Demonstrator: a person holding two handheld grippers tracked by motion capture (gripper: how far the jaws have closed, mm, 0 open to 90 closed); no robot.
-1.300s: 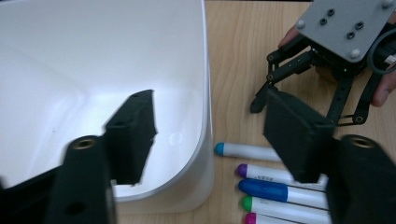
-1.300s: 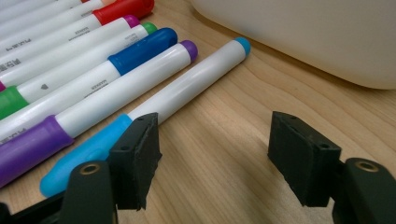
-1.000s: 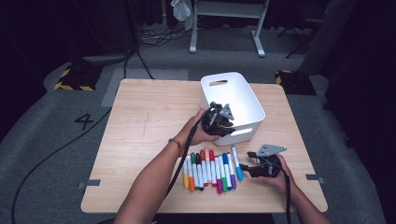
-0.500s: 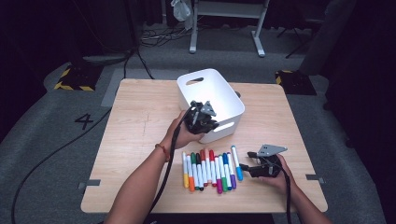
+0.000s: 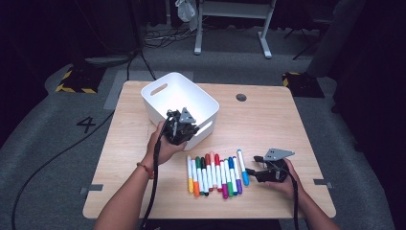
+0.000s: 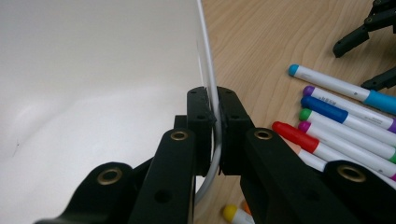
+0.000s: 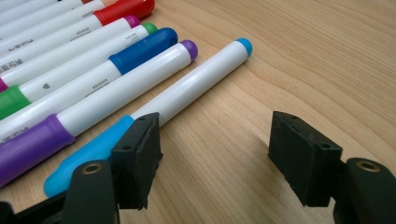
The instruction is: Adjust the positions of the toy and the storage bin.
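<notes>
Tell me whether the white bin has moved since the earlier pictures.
Yes. The white bin, its wall clamped in the left tool, has slid left across the table, away from the marker row.

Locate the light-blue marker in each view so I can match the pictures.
High view: light-blue marker, rightmost of the row, just left of the right claw.
Left gripper view: upper right, topmost marker.
Right gripper view: centre, running behind the left jaw.
Shared landmark: the purple-capped marker beside it.

White bin (image 5: 165,98), black grippers, pale wood table (image 5: 273,120).
Markers (image 5: 216,173) were white-barrelled, capped orange, green, red, purple, blue, light blue.
</notes>
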